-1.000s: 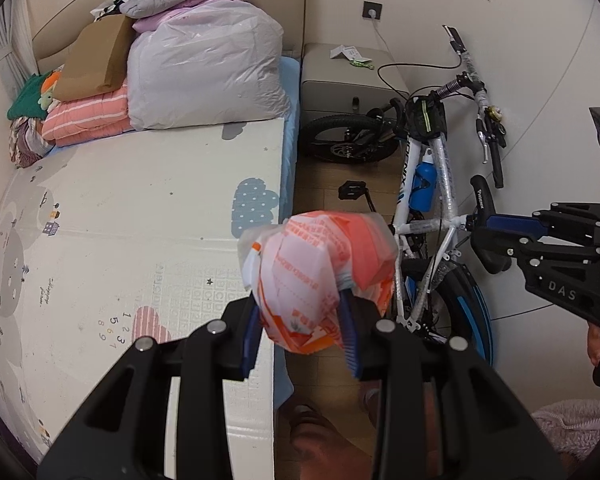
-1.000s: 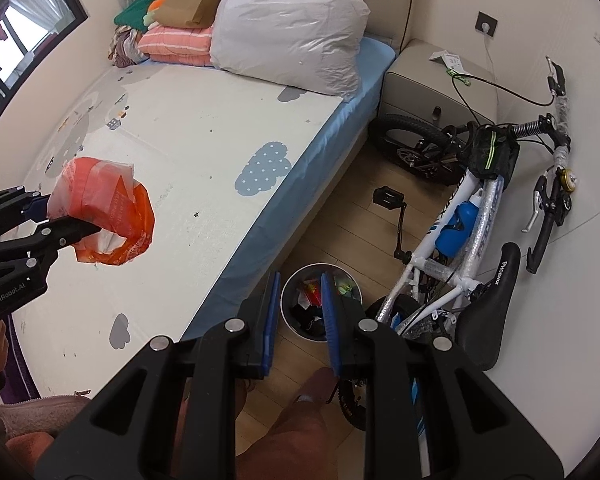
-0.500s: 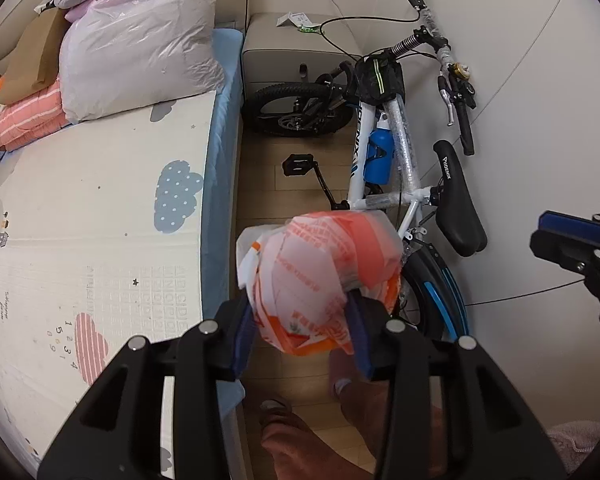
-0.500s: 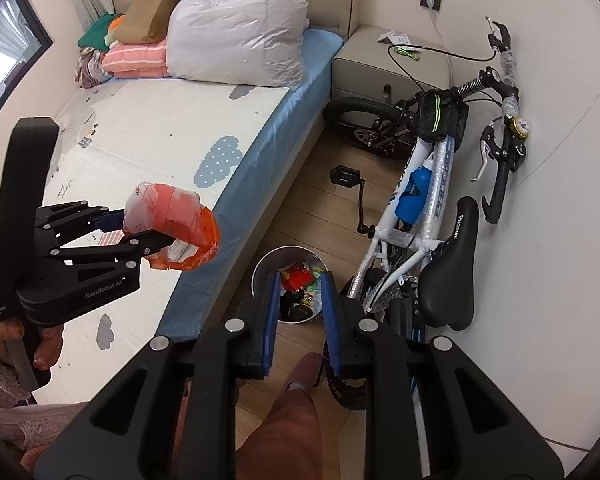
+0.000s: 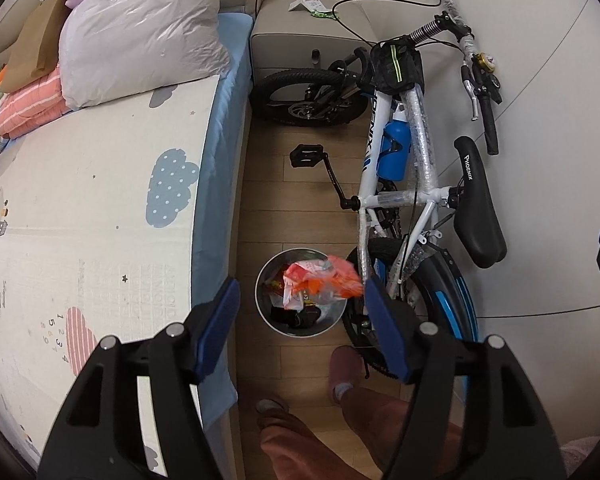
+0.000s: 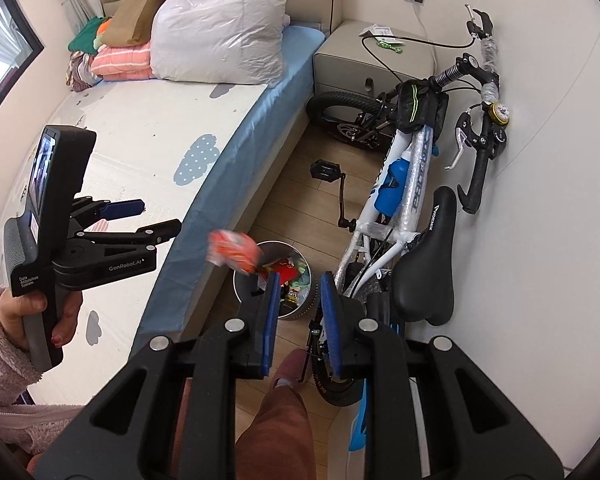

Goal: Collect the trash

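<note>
Left gripper (image 5: 300, 312): jaws apart, having just been opening; nothing between the blue pads; pointed steeply down above the bin.
Right gripper (image 6: 300, 320): jaws a narrow gap apart, nothing clamped between them; also angled down toward the floor.
Orange-and-white plastic bag (image 5: 322, 284): loose and blurred, clear of both grippers, at the bin's mouth; from the right wrist view it sits just over the bin's left rim.
Hand (image 6: 60, 316): grips the left tool's handle, pink fleece sleeve at the wrist.
Floor (image 5: 284, 200): pale wood planks, a narrow strip between bed and bicycle.
Bed (image 5: 216, 184): on the left, blue sheet under a cloud-print mat; bagged bedding and folded clothes piled at the far end.
Bicycle (image 5: 400, 168): white frame, leaning along the right wall.
Nightstand (image 5: 300, 32): far end, against the wall.
Metal waste bin (image 5: 266, 312): round, on the floor near the bicycle's rear wheel, holding mixed wrappers.
</note>
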